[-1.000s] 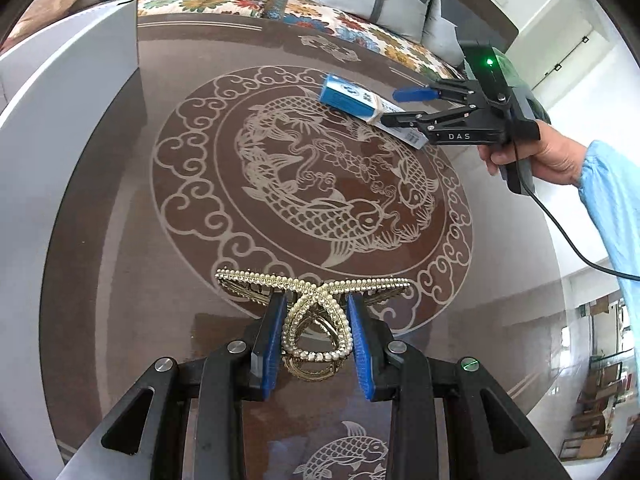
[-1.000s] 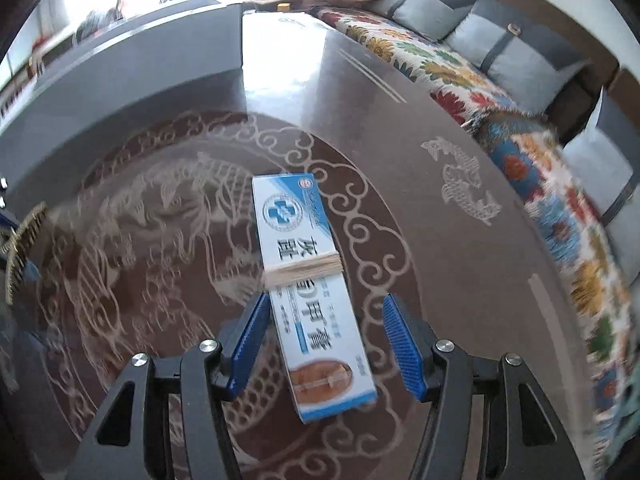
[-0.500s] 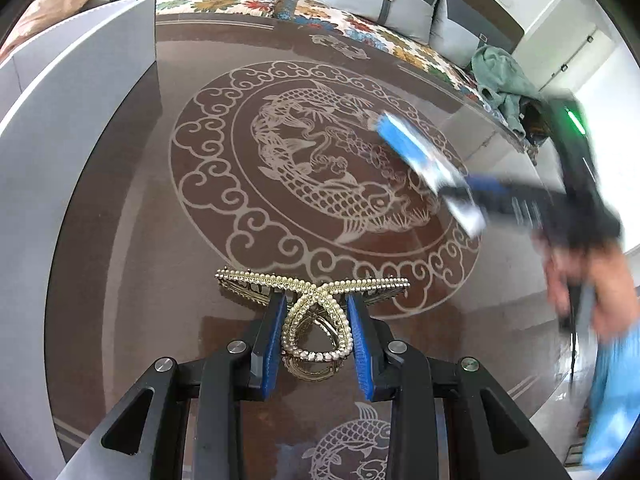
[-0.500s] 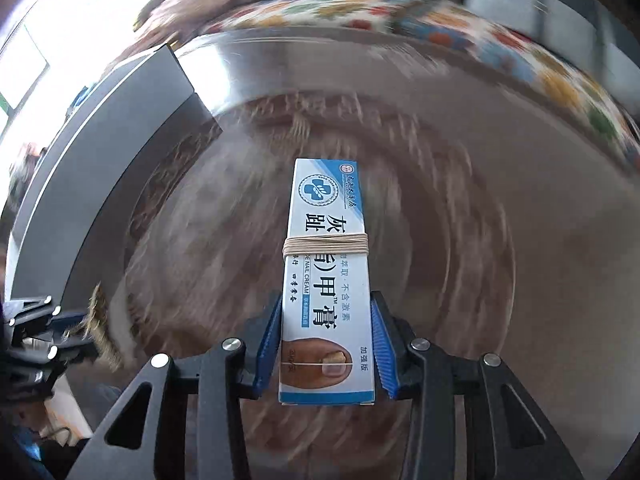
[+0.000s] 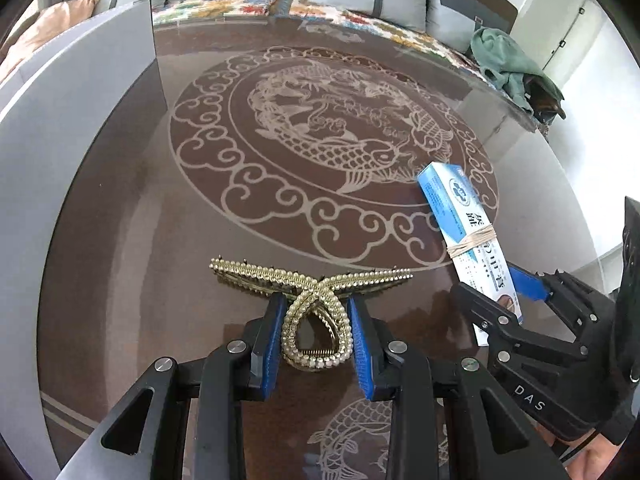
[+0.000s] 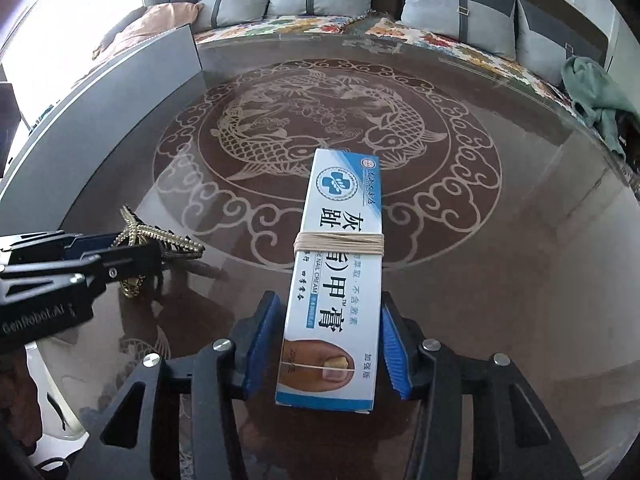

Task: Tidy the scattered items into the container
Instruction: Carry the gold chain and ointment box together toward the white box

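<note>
A gold hair clip (image 5: 248, 272) studded with pearls rests on the dark glass table (image 5: 160, 240). My left gripper (image 5: 316, 332) is shut on its looped middle. The same clip (image 6: 160, 236) and the left gripper (image 6: 132, 248) show at the left of the right wrist view. A blue-and-white nail cream box (image 6: 344, 200) with a rubber band around it lies between the pads of my right gripper (image 6: 330, 340). Its jaws are opening, and a thin gap shows at the left pad. The box (image 5: 452, 200) and the right gripper (image 5: 490, 284) sit just right of the clip.
A tall grey container (image 5: 72, 120) stands along the table's left side, also seen in the right wrist view as the grey container (image 6: 132, 80). A sofa with grey cushions (image 6: 456, 8) runs behind the table. A green cloth (image 5: 508, 60) lies at the far right.
The right gripper closed on the box, carried it from the far side of the table to just right of the clip while rolling, and now loosens. The left gripper still holds the clip.
</note>
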Demonstrator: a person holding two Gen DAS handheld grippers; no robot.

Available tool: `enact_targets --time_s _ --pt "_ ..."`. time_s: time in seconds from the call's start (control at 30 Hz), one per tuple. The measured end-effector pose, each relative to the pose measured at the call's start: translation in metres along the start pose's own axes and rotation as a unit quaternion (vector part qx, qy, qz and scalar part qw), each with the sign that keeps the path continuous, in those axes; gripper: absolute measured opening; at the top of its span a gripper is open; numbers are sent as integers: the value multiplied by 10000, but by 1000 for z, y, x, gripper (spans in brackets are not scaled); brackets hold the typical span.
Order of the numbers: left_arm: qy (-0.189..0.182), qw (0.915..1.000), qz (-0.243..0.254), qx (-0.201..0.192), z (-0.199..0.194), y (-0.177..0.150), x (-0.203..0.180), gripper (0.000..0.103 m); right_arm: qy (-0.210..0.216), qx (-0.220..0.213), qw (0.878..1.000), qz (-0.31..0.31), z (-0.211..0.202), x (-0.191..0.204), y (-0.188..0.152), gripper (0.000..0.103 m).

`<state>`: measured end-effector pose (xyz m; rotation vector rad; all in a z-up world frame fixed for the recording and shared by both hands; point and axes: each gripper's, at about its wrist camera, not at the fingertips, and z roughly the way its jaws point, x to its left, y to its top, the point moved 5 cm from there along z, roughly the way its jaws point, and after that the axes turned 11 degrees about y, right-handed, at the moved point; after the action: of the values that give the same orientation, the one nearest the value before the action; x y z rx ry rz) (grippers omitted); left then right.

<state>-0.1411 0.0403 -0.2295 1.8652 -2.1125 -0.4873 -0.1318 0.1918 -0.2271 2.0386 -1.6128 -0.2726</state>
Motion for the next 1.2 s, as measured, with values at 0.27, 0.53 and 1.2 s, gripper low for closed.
enact_targets --time_s 0.27,0.53,1.2 --pt "32 10000 -39 -24 0 1 -1 31 -69 -305 9988 379 0 -9 -3 60" --pt "-301 9991 -268 -129 -32 -3 4 31 199 -675 9926 990 -37 -21 -20 41" --pt "-275 9946 -494 -866 -129 -28 37 31 310 -1494 9876 367 -137 76 -30 41"
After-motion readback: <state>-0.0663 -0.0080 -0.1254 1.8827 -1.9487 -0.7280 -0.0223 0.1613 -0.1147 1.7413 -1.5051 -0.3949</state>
